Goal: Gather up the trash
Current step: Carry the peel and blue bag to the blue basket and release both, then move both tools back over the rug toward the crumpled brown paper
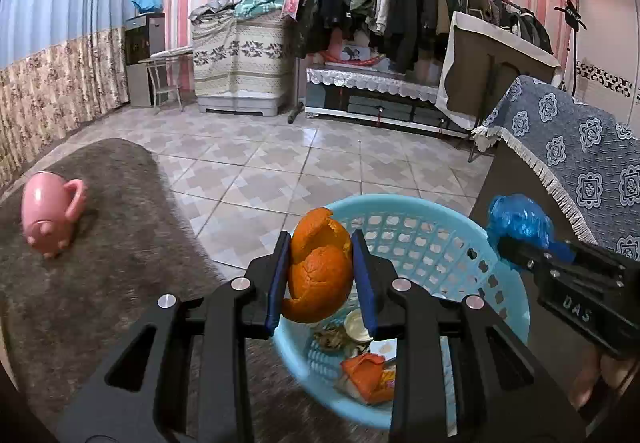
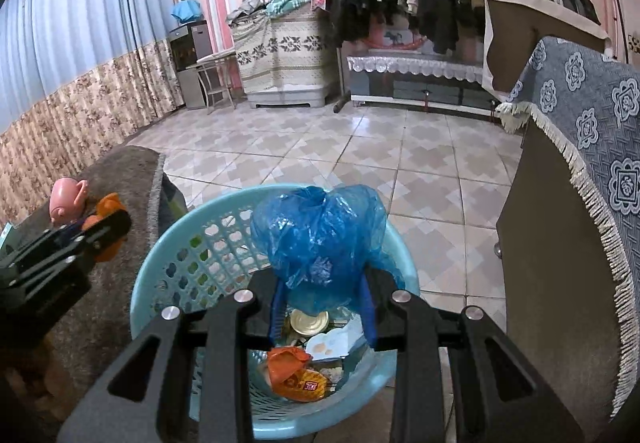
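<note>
My left gripper is shut on an orange peel and holds it over the near left rim of a light blue plastic basket. My right gripper is shut on a crumpled blue plastic bag and holds it above the same basket. The bag also shows in the left wrist view, at the basket's right side. The basket holds an orange wrapper, a round lid and other scraps.
A pink pig-shaped mug lies on its side on the grey carpeted surface at the left. A cabinet with a blue patterned cloth stands at the right. Tiled floor, a clothes rack and furniture lie beyond.
</note>
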Demonstrator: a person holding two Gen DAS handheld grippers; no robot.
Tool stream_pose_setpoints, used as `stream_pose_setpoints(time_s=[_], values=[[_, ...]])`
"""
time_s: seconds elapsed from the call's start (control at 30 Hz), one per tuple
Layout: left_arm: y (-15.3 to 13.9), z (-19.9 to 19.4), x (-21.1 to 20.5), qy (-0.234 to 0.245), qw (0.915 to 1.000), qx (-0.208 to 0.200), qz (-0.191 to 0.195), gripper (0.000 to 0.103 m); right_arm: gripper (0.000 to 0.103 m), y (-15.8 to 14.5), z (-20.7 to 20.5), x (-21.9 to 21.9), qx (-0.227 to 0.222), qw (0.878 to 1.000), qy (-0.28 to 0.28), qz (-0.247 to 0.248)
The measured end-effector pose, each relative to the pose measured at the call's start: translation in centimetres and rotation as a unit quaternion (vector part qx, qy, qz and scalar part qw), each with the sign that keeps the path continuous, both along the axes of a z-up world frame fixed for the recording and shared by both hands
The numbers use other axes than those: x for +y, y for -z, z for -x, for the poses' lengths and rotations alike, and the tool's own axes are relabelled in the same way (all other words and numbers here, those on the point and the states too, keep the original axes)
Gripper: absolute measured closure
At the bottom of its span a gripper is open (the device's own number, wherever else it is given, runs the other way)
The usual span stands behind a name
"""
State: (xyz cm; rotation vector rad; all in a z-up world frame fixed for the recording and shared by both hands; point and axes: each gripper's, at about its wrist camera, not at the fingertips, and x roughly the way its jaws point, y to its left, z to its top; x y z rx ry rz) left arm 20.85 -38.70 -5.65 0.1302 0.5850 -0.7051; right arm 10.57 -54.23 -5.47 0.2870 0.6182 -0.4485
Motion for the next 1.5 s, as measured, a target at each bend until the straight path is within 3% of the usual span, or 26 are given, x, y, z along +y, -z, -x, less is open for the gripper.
stream_pose_setpoints(time_s=[0.23, 0.3, 0.33, 0.37, 0.57, 0.8, 0.87, 0.93, 1.03, 1.17, 1.27, 1.37, 1.5], values=[[0.6, -0.4, -2.4, 0.010, 0.9999, 0.001, -0.009, 0.069, 0.073, 0.4, -0.5, 0.1, 0.007, 1.000, -0.002, -0.004], [0.4, -0.5, -2.2, 0.001, 0.9998, -0.013, -0.013, 0.055, 0.073, 0.4, -0.5, -0.1, 0.006, 1.000, -0.002, -0.005], [0.2, -0.6, -1.9, -0.008, 0.9997, -0.020, -0.014, 0.041, 0.073, 0.4, -0.5, 0.0, 0.006, 1.000, -0.003, -0.004], [0.0, -0.7, -1.7, -0.016, 0.9995, -0.024, -0.011, 0.034, 0.073, 0.5, -0.6, 0.0, 0.005, 1.000, -0.004, -0.004], [-1.2, -1.8, 1.5, -0.076, 0.9962, -0.043, -0.004, 0.015, 0.072, 1.5, -1.7, 0.8, 0.006, 1.000, -0.009, -0.012], [-1.8, -2.1, 5.7, -0.122, 0.9912, -0.050, -0.003, 0.007, 0.067, 2.4, -3.3, 2.1, 0.018, 1.000, -0.004, -0.009], [-1.9, -1.8, 6.6, -0.131, 0.9899, -0.055, -0.005, 0.006, 0.042, 2.6, -3.5, 2.2, 0.022, 1.000, 0.001, -0.013], [-2.1, -1.3, 7.6, -0.138, 0.9883, -0.063, -0.010, 0.006, 0.029, 2.3, -3.4, 2.2, 0.019, 1.000, 0.008, -0.010], [-2.5, -0.9, 9.0, -0.147, 0.9865, -0.071, -0.015, 0.006, 0.017, 2.2, -3.3, 2.1, 0.023, 1.000, 0.018, -0.010], [-3.1, -0.4, 10.8, -0.161, 0.9837, -0.079, -0.012, 0.006, 0.015, 1.4, -3.5, 3.0, 0.018, 1.000, 0.016, -0.005], [-3.4, 0.1, 12.4, -0.172, 0.9808, -0.091, -0.018, 0.006, 0.008, 0.4, -3.5, 4.1, 0.011, 1.000, 0.005, 0.022], [-4.0, 0.5, 14.4, -0.186, 0.9774, -0.099, -0.016, 0.005, 0.008, -0.4, -3.8, 5.2, 0.010, 0.999, -0.005, 0.042], [-4.8, 0.6, 16.8, -0.210, 0.9727, -0.098, -0.011, 0.005, 0.008, -1.4, -4.0, 6.6, -0.005, 0.999, -0.018, 0.034]])
